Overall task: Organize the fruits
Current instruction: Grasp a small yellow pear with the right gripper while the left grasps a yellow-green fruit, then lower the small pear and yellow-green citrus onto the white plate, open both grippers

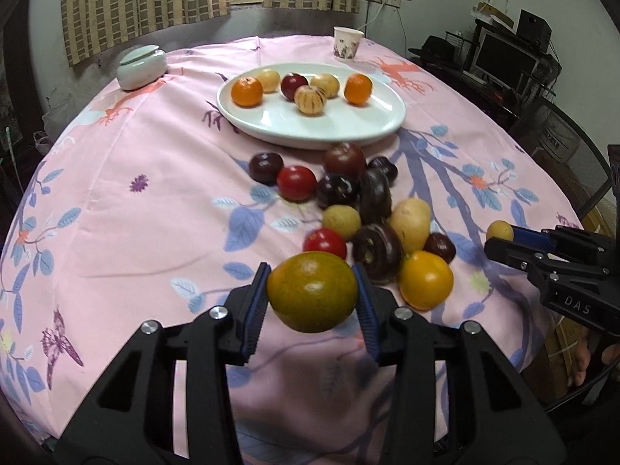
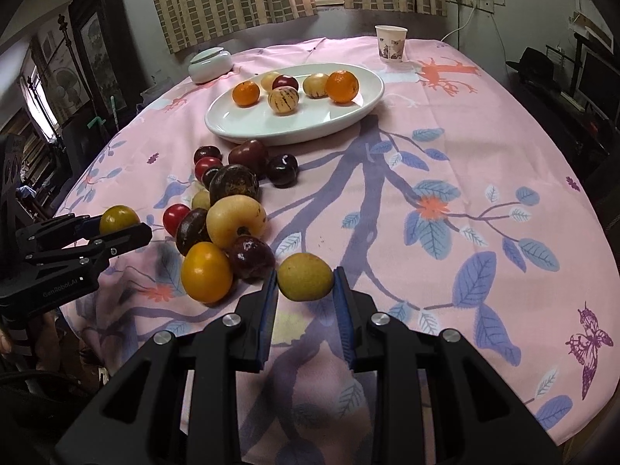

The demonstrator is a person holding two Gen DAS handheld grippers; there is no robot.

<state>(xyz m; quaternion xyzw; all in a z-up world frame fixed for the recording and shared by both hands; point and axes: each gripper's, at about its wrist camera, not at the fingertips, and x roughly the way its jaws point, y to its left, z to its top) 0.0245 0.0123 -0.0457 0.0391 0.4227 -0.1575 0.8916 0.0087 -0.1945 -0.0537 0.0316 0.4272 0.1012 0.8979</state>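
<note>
- Pink floral cloth is covering the tabletop [image 1: 116,201], curtains hanging at the far wall.
- Six fruits are already sitting on the white plate [image 1: 310,131] at the far side.
- More than a dozen are waiting in the loose pile [image 1: 348,209] nearer in.
- Left claw [image 1: 312,290] is clamping a green-yellow fruit [image 1: 312,290], lifted off the cloth.
- Right claw [image 2: 305,277] is pinching a small yellow fruit [image 2: 305,277], so roughly a third looks done.

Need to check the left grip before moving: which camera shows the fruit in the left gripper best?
The left wrist view: the green-yellow fruit fills the centre, clamped between both pads of the left gripper. The right wrist view shows it only small, at the left edge, partly hidden by a finger.
</note>
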